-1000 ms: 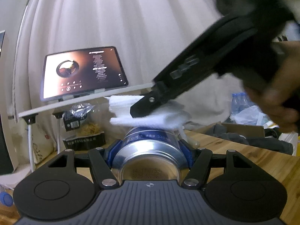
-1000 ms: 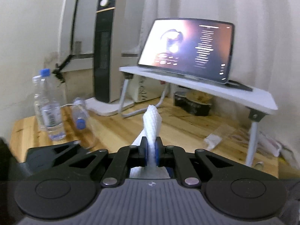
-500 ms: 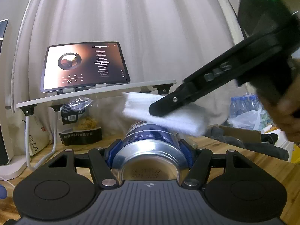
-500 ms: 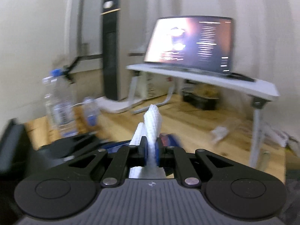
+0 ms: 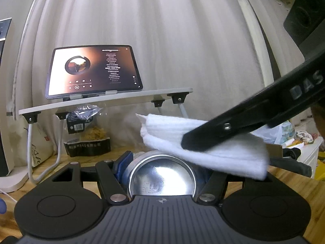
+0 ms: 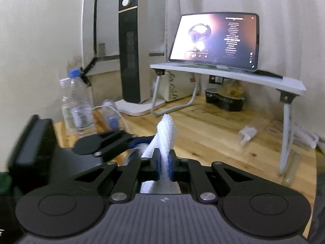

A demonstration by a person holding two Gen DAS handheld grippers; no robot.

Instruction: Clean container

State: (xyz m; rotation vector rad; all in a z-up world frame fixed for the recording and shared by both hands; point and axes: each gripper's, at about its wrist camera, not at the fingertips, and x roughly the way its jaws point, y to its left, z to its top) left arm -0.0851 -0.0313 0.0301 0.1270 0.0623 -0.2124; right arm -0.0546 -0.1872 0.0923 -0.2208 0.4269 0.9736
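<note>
Your left gripper [image 5: 162, 166] clamped the shiny metal can [image 5: 162, 174] while your right gripper [image 6: 164, 167] pinched the folded white cloth [image 5: 203, 144] against it.

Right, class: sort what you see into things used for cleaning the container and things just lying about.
In use: can in left tongs; cloth in right tongs.

Lying about: tablet, lap desk, heater, bottles, snack bag.

The left gripper [image 5: 162, 163] clamps a silvery metal can with blue sides [image 5: 162, 174] lying end-on, while the black right gripper [image 5: 183, 143], reaching in from the right, presses a folded white paper towel [image 5: 168, 134] onto the can's upper right side.
</note>
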